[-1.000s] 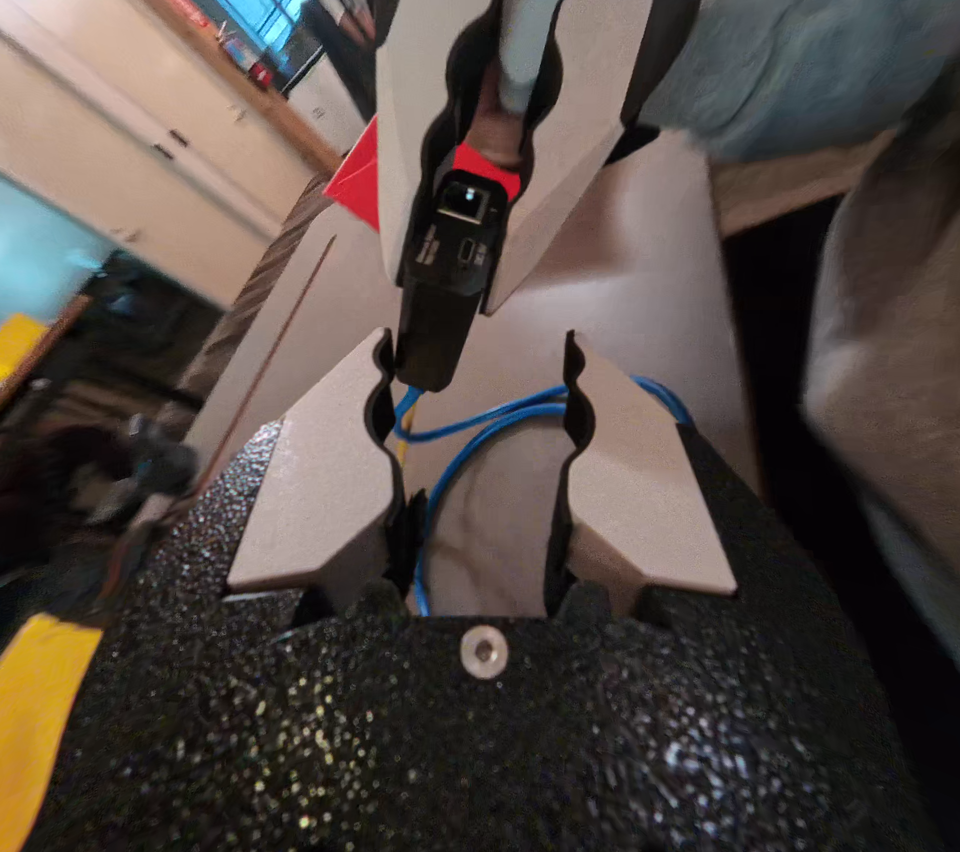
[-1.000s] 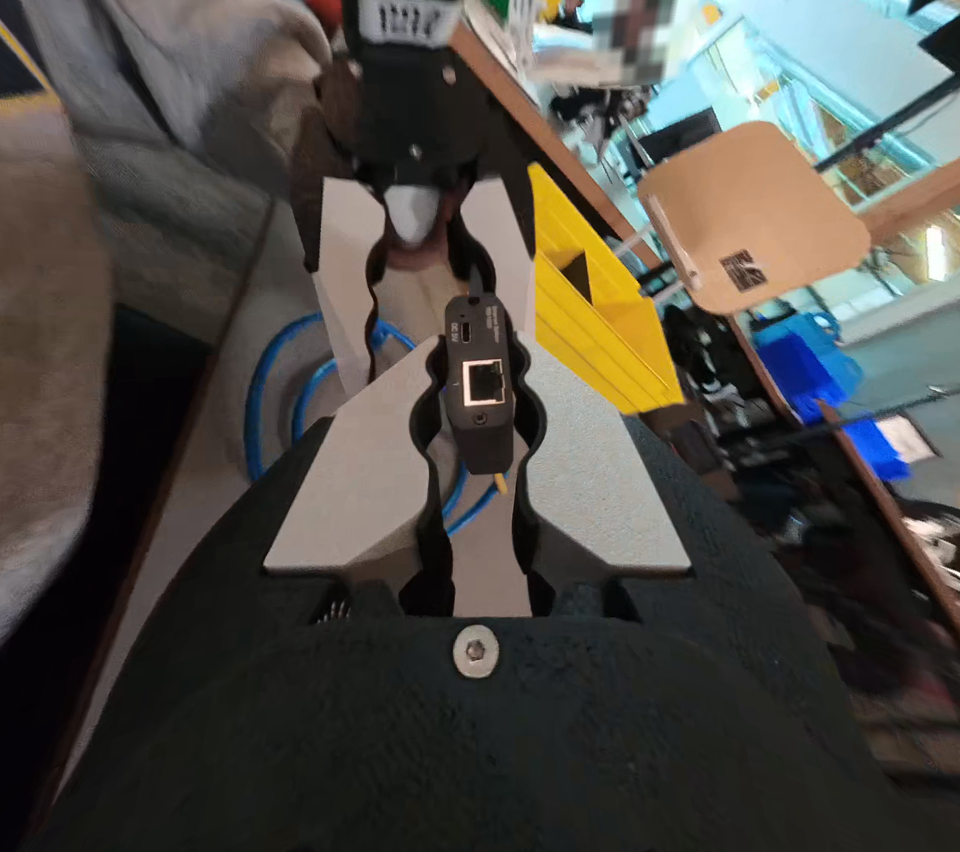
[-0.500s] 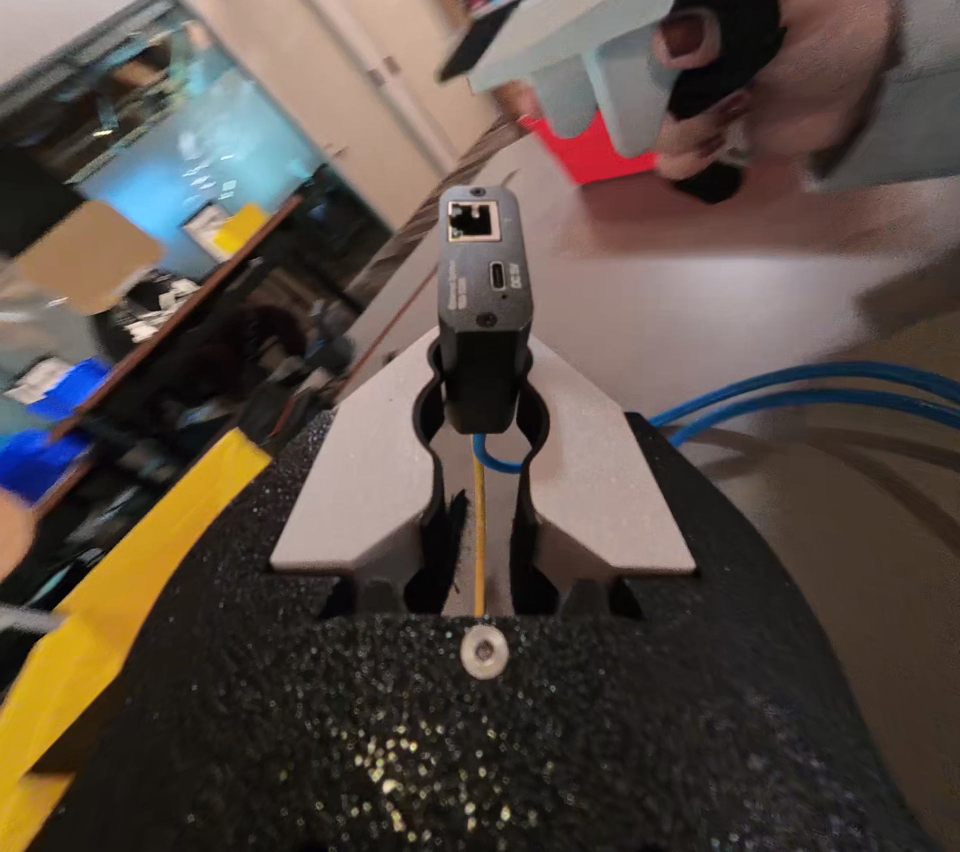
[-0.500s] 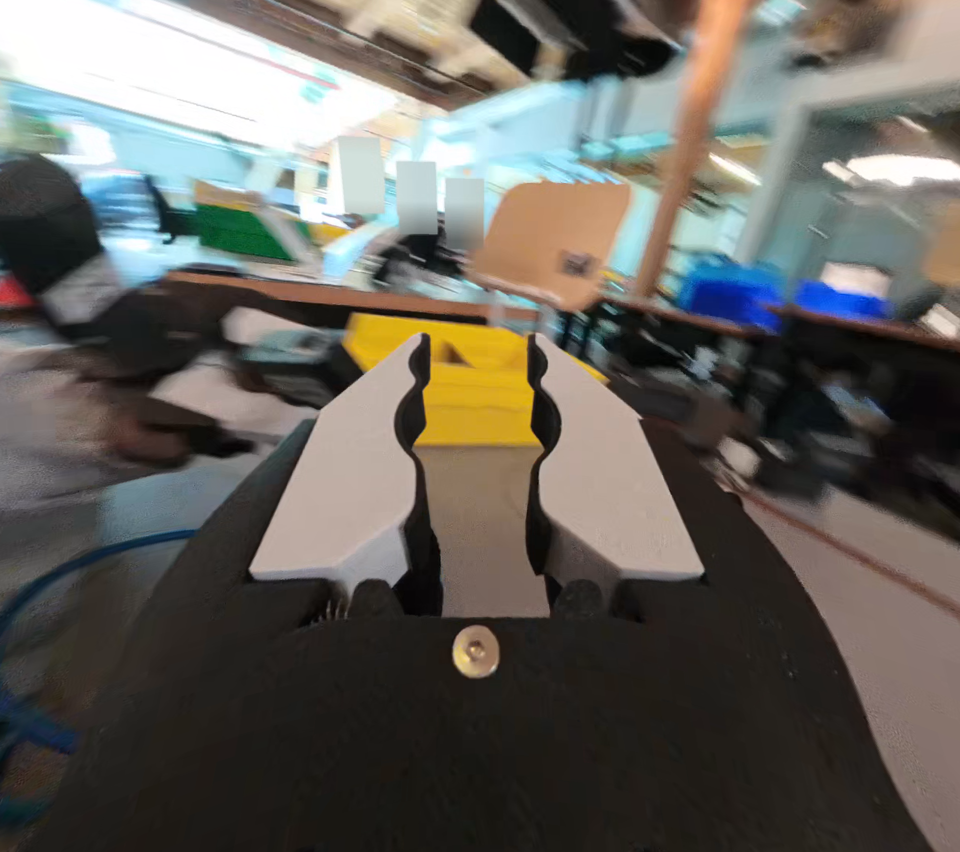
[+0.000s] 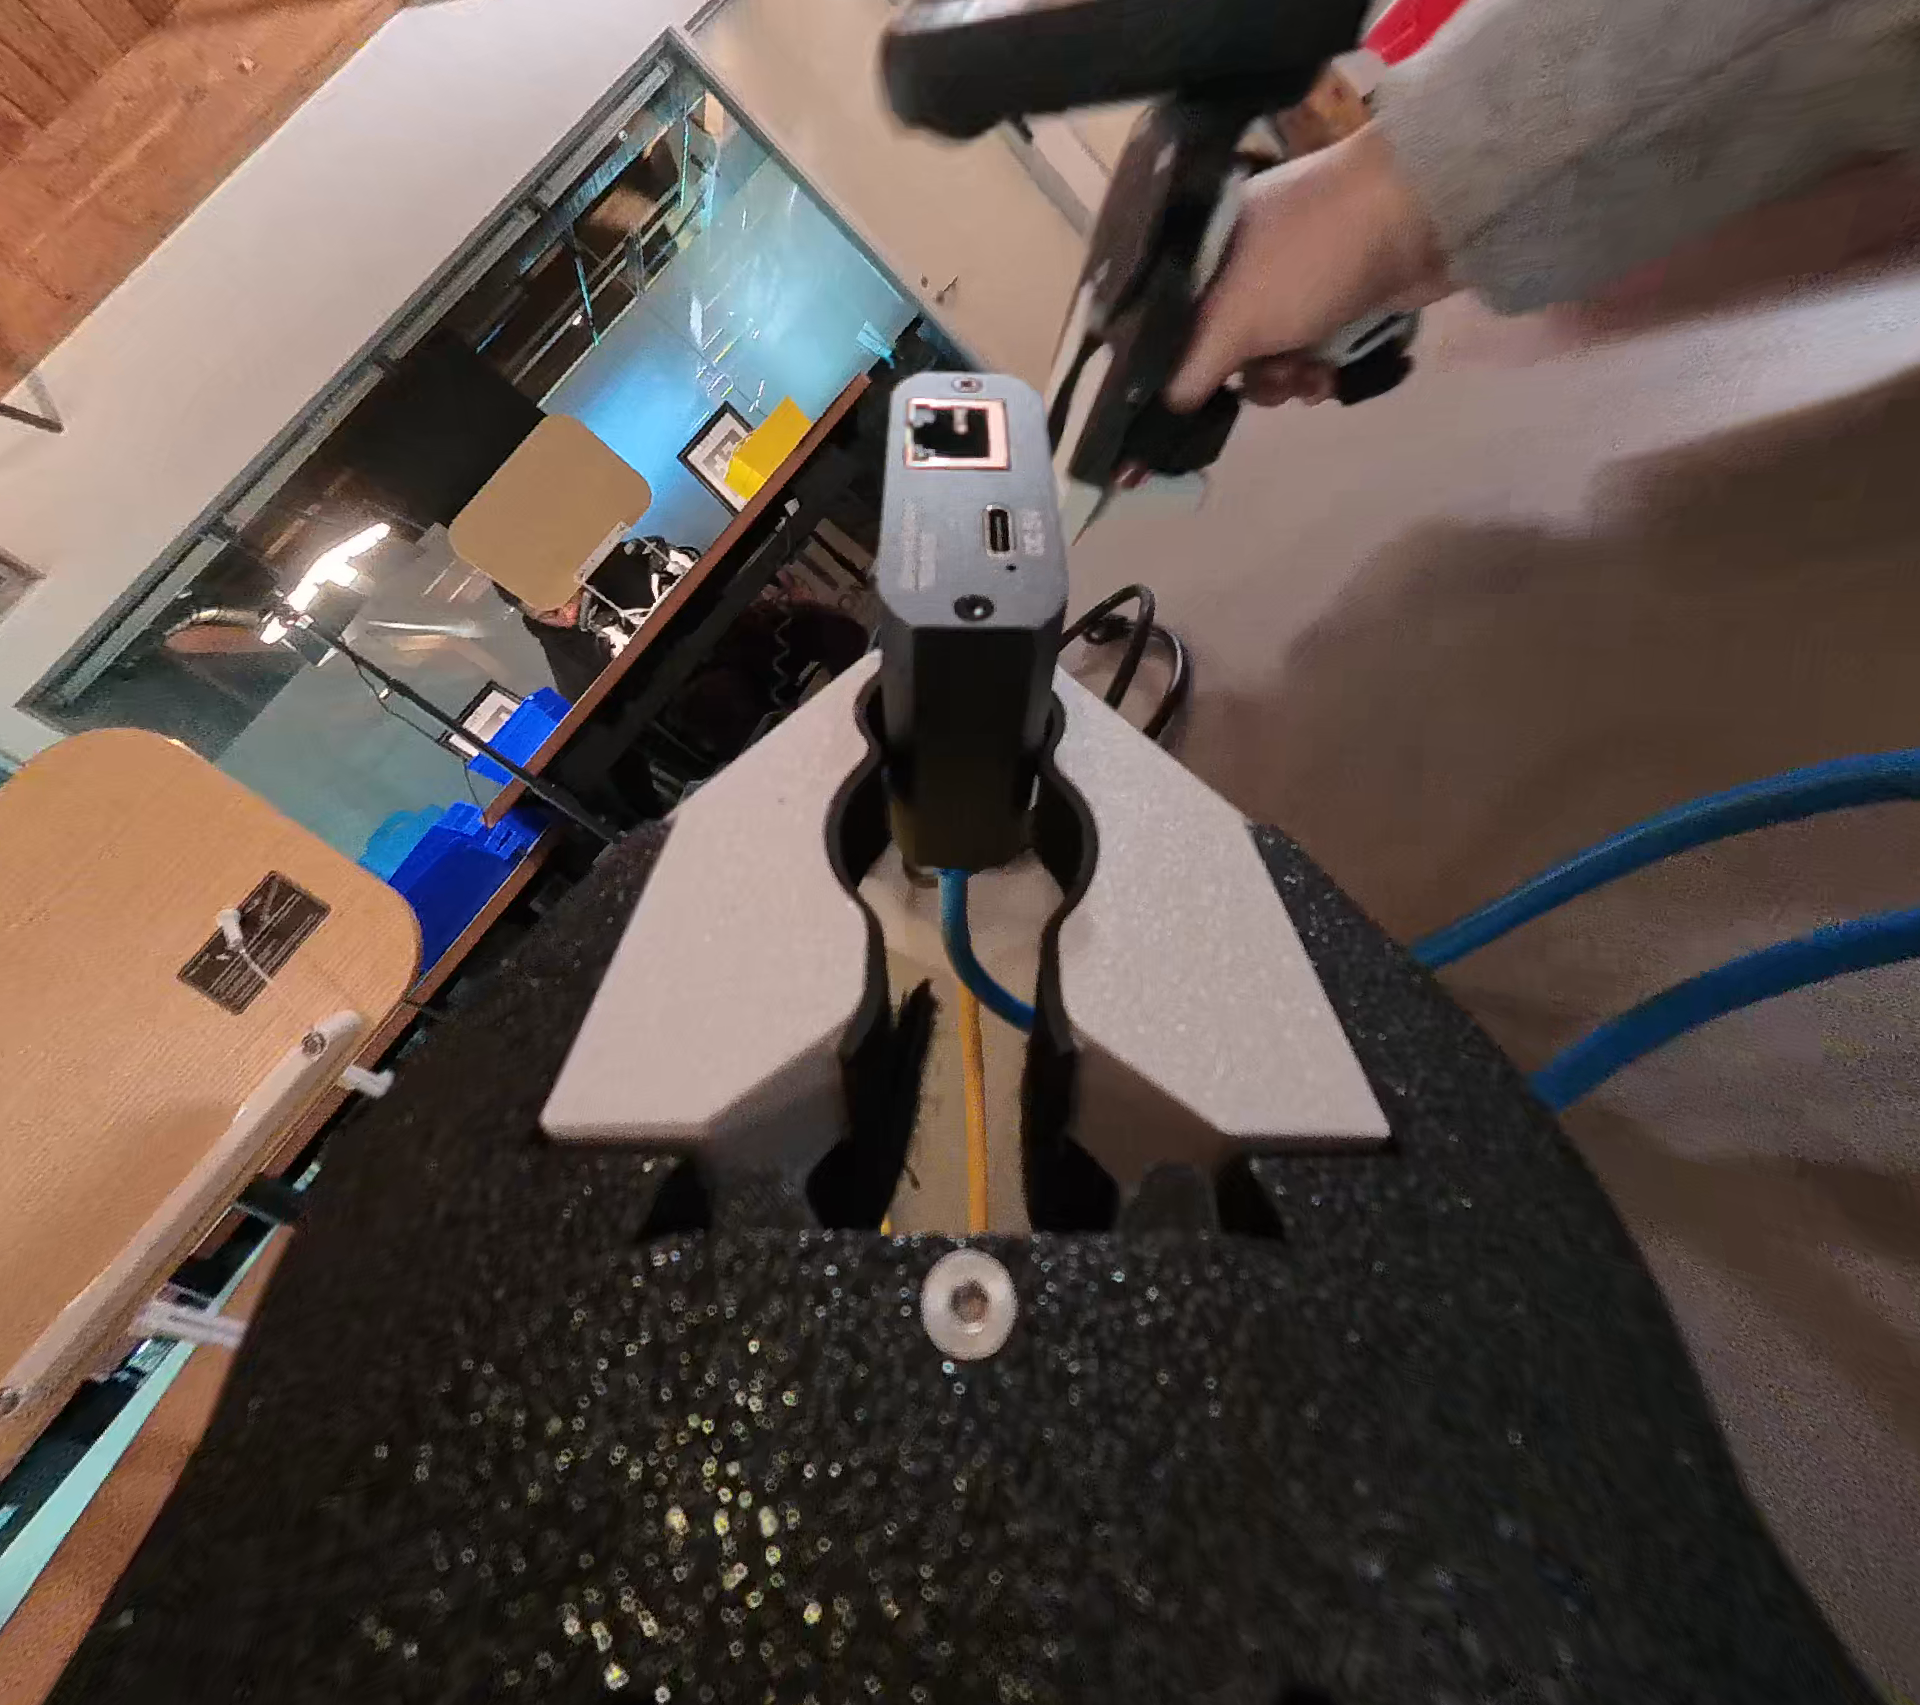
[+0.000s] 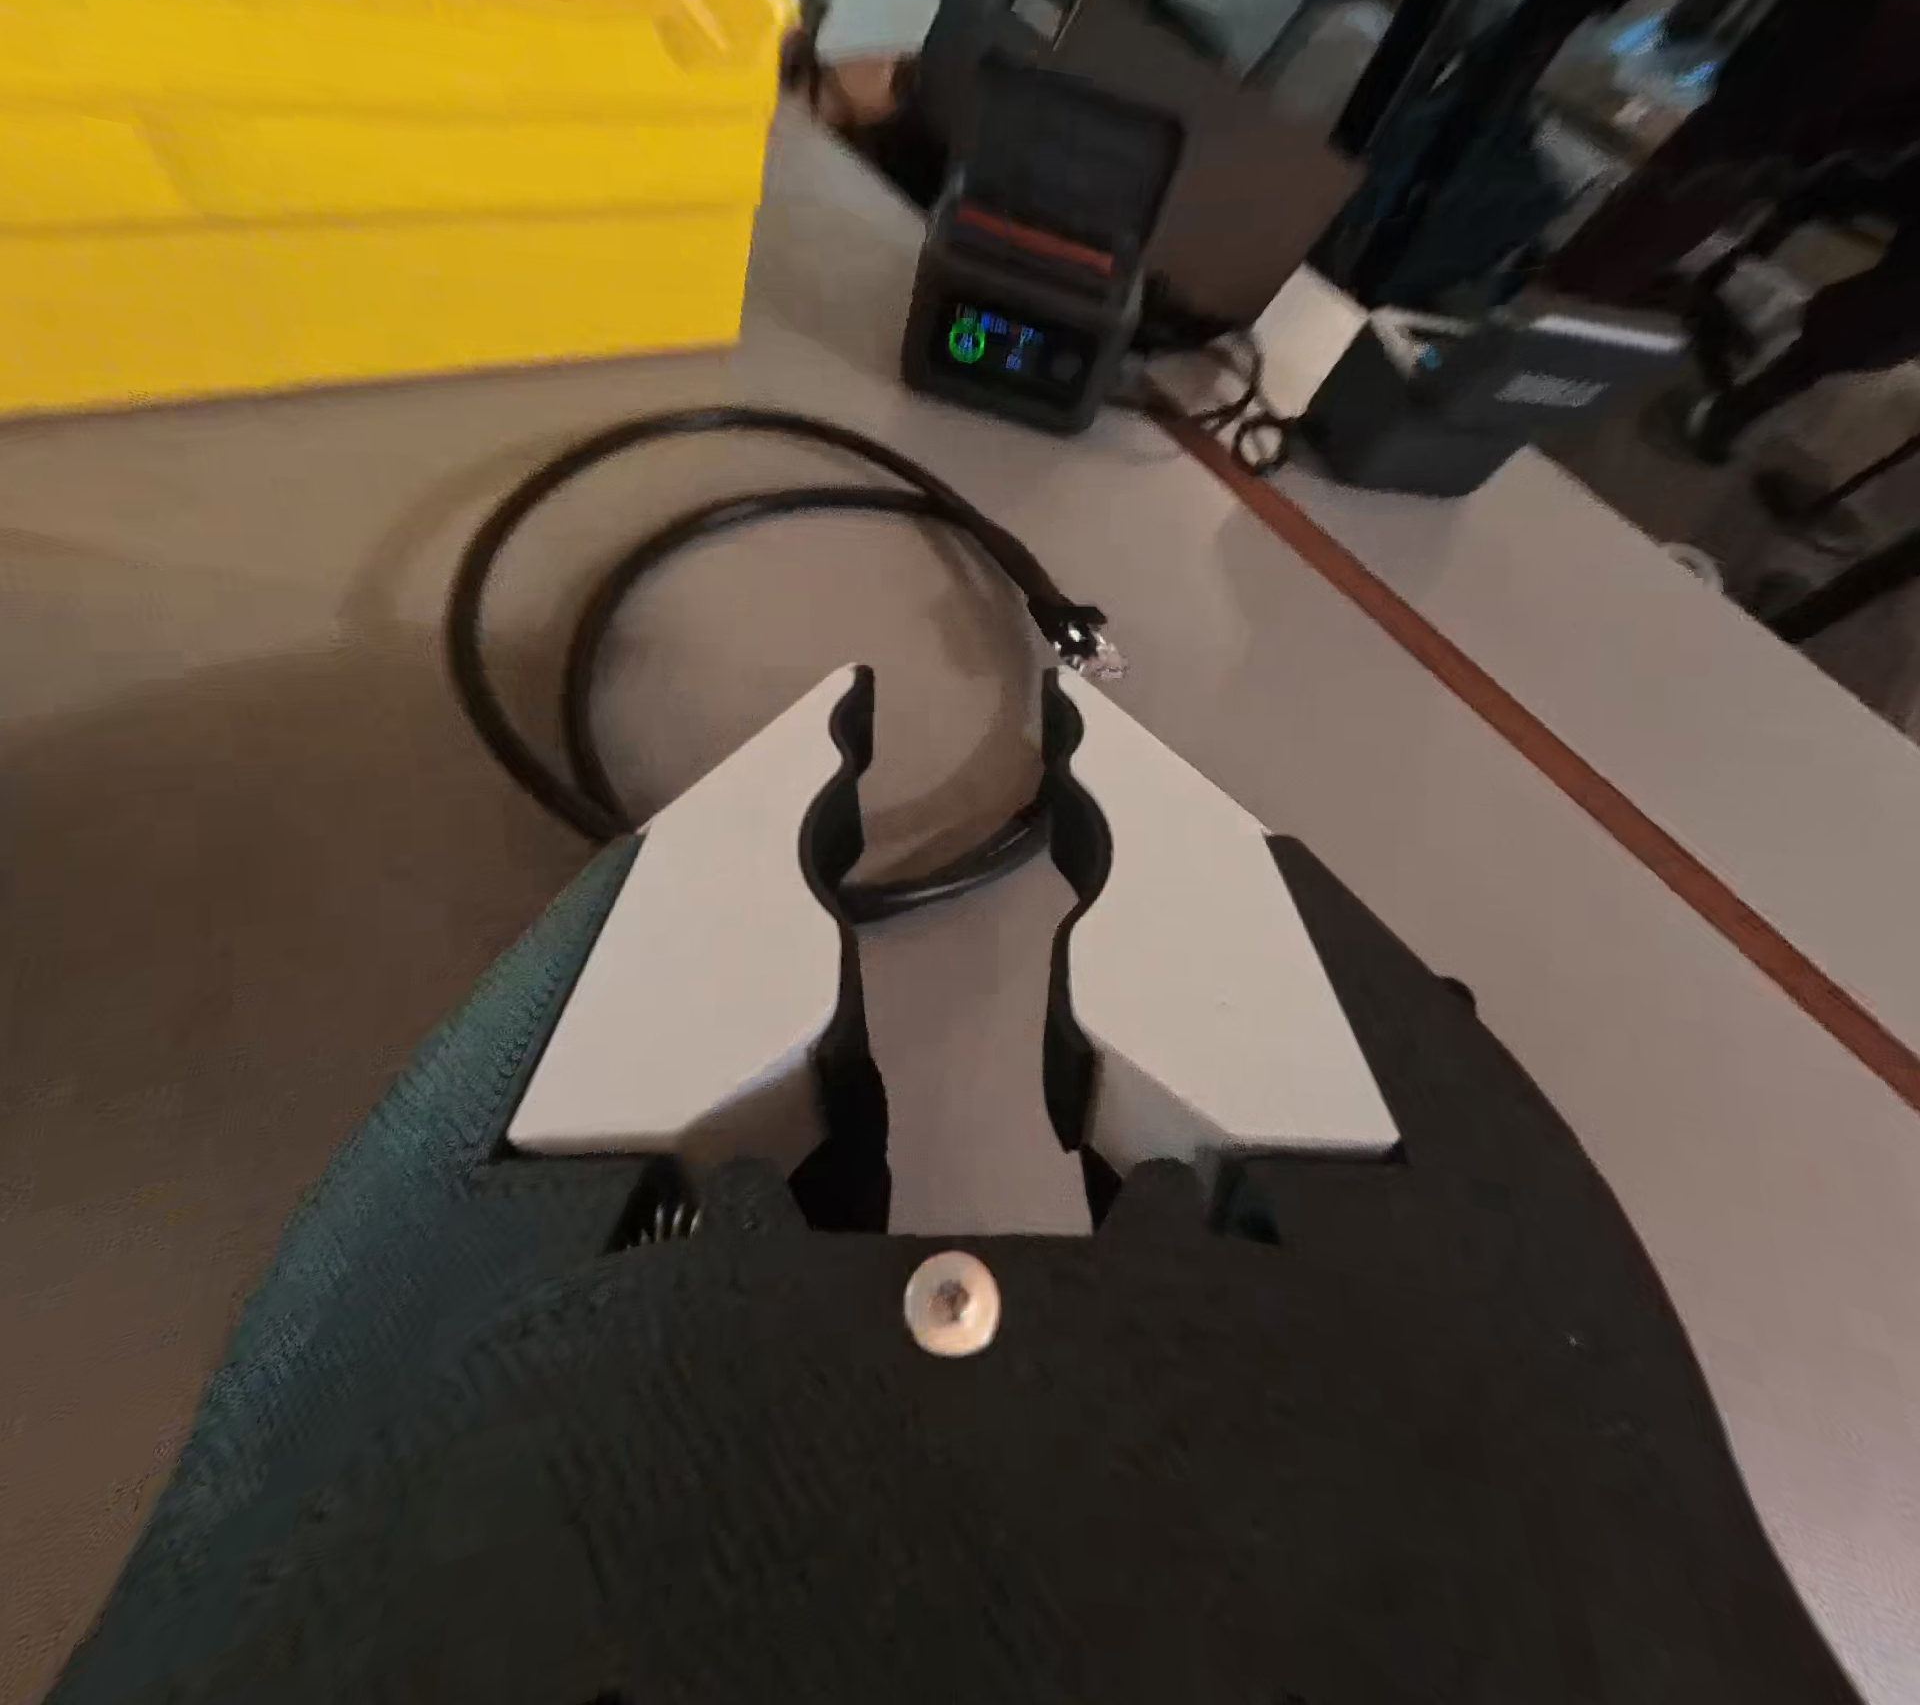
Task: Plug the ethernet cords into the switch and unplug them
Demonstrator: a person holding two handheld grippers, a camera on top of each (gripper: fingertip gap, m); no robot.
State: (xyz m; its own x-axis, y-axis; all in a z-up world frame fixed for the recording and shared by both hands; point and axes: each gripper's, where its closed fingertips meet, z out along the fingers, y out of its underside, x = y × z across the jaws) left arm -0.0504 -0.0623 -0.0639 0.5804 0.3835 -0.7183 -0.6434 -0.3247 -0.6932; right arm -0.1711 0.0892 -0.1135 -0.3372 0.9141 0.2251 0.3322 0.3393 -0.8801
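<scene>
Tongs on the left grip the black switch upright, its free socket facing up and a blue cord already in its lower end. The right tongs are open and empty above the bench, near the black cord. Its plug lies just beyond the right fingertip. The step seems to be fetching this cord; next the tongs should close on the plug.

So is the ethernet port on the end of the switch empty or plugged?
Empty: the switch shows an open port, nothing inserted.
</scene>
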